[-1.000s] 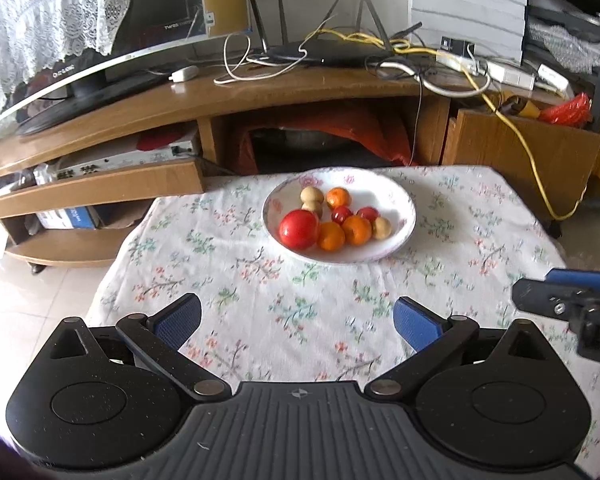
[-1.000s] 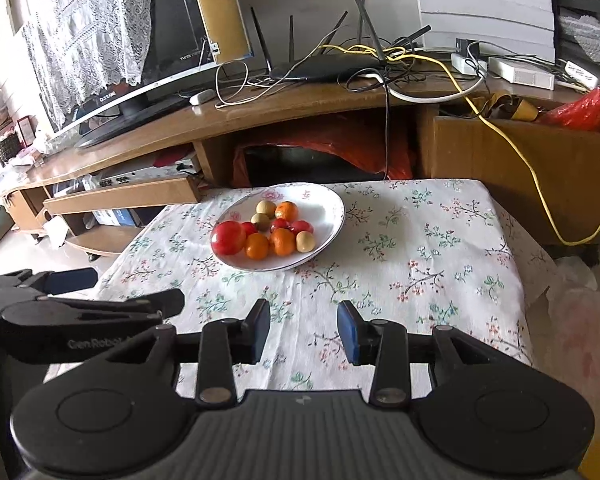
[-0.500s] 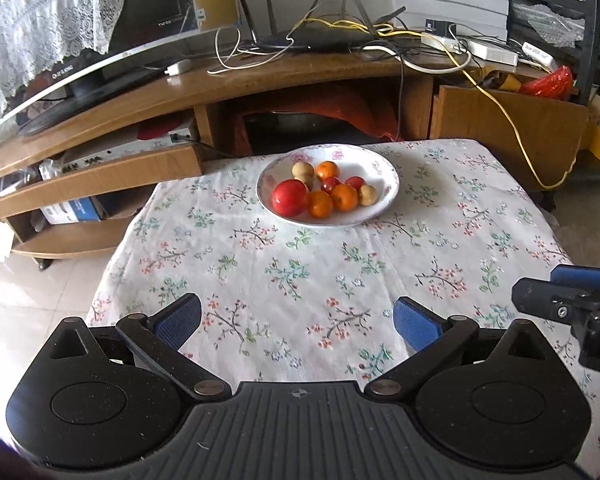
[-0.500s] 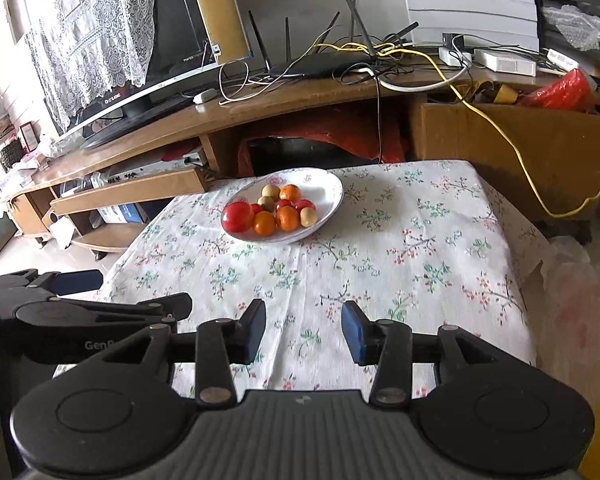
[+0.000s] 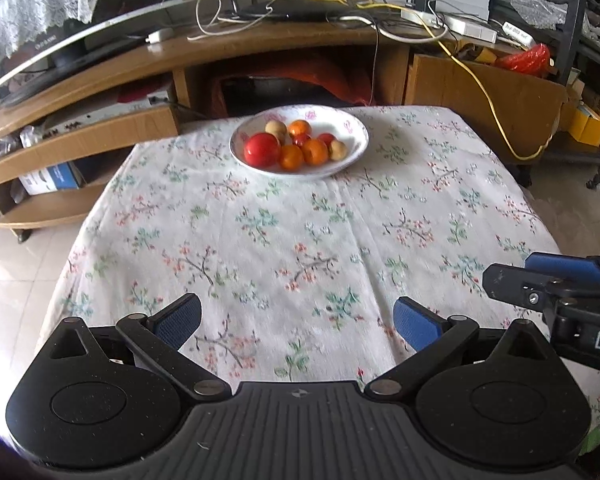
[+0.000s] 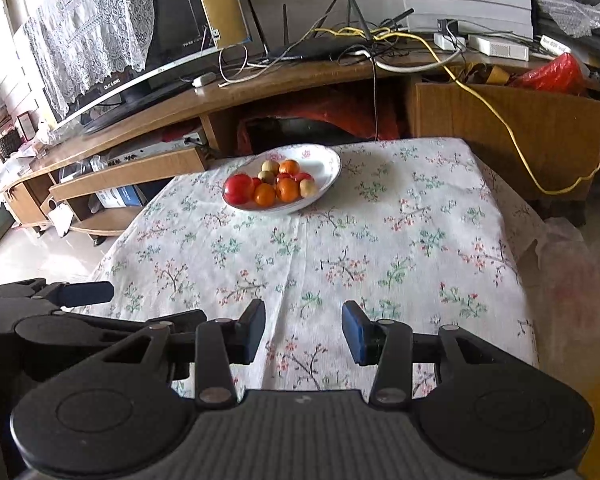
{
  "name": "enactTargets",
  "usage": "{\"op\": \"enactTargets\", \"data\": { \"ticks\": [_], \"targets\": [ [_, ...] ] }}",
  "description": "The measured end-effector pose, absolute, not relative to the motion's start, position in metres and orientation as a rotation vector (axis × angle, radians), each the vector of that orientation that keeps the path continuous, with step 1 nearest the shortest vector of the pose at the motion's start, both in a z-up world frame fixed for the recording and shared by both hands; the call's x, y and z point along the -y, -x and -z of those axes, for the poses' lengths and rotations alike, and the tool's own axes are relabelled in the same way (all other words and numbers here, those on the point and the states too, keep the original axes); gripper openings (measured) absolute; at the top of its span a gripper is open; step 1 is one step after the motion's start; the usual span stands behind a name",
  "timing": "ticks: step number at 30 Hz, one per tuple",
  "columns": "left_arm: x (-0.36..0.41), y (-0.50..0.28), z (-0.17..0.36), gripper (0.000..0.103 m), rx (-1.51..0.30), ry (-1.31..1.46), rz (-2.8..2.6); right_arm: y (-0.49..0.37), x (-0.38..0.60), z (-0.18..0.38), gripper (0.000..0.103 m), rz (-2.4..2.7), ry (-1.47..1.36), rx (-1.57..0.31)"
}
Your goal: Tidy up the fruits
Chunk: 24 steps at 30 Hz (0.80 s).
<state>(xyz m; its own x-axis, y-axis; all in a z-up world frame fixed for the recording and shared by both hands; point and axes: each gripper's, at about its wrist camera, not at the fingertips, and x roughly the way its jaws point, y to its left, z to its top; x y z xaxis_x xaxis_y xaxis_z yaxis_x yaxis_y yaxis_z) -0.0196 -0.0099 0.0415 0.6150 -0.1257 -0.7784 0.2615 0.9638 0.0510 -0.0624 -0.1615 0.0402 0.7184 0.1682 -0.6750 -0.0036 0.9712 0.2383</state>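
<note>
1. The bowl (image 5: pixel 352 148) stands at the far edge of the counter (image 5: pixel 300 240), which is covered by a floral cloth.
2. The fruits lie together inside the bowl: a large red fruit (image 5: pixel 261 150) at the bowl's left side, orange fruits (image 5: pixel 315 151) in the middle, and a small tan fruit (image 5: pixel 338 149) at the right.
3. The left gripper (image 5: pixel 296 318) hangs over the counter's near edge, well apart from the bowl. Its fingers (image 5: pixel 179 320) are spread wide and grasp nothing.
4. The right gripper (image 6: pixel 303 332) is also at the near edge, well apart from the bowl. Its fingers (image 6: pixel 356 334) are released with a gap between them and hold nothing.
5. In the right wrist view, the bowl (image 6: pixel 328 172) sits left of the counter's centre line.
6. A wooden TV stand (image 5: pixel 204 46) runs behind the bowl, carrying cables and a router.
</note>
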Motion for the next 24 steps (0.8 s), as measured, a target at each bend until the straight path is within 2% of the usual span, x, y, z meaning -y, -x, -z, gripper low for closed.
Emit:
{"op": "enactTargets", "data": {
  "ticks": [24],
  "targets": [
    [-0.003,0.025,-0.034,0.103,-0.949,-0.055,0.206,0.074,0.153,-0.032,0.036,-0.101,-0.223,-0.803]
  ]
}}
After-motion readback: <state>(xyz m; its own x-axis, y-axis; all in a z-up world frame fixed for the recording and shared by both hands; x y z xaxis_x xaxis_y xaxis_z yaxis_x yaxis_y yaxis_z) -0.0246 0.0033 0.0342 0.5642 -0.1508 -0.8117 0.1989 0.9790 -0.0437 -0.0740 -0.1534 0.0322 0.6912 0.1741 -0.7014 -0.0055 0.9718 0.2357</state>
